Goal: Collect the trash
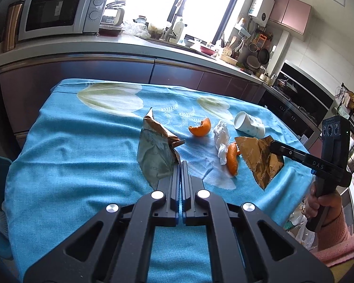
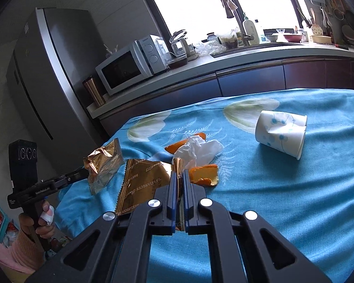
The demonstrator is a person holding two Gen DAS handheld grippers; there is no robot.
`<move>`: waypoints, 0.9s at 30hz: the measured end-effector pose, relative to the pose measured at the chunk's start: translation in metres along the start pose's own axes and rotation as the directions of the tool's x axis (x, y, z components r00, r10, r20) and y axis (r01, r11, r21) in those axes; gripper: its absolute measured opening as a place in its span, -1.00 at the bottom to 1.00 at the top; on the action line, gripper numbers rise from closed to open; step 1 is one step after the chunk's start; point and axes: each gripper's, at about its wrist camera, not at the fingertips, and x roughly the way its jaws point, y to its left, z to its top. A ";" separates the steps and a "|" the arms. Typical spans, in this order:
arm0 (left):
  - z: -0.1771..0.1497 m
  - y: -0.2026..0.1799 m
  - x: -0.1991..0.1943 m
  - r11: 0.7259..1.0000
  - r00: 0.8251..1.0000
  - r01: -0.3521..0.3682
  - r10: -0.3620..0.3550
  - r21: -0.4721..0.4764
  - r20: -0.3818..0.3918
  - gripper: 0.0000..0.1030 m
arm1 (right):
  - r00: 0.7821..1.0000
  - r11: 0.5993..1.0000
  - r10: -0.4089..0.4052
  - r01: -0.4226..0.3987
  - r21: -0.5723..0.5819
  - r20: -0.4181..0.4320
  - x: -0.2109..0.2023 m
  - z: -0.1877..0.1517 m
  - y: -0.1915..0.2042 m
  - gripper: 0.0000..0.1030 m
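Wrappers hang pinched in both tools: the left gripper [image 1: 181,165] is clenched on a crumpled wrapper [image 1: 157,155], the right gripper [image 2: 179,174] on a gold wrapper [image 2: 141,184], probably lifted for binning. Peels [image 1: 200,128], tissue [image 1: 221,139] and cup [image 2: 280,134] remain mid-table [image 1: 82,146], toward its far edge.

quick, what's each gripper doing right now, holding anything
left gripper: closed on the crumpled gold and grey foil snack wrapper.
right gripper: closed on the flat gold foil wrapper with zigzag edges.
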 end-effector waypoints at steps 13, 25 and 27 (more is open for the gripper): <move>-0.004 0.015 -0.044 0.999 0.998 -0.021 0.022 -0.027 0.058 -0.97 | 0.996 0.995 0.088 -0.090 -0.045 -0.030 0.029 0.005 0.038 -0.92; -0.016 0.044 -0.090 0.993 0.990 -0.084 0.093 -0.086 0.104 -0.97 | 0.985 0.980 0.162 -0.168 -0.105 -0.064 0.062 0.015 0.083 -0.92; -0.018 0.049 -0.097 0.990 0.988 -0.098 0.109 -0.097 0.111 -0.97 | 0.982 0.976 0.178 -0.185 -0.118 -0.070 0.068 0.018 0.092 -0.92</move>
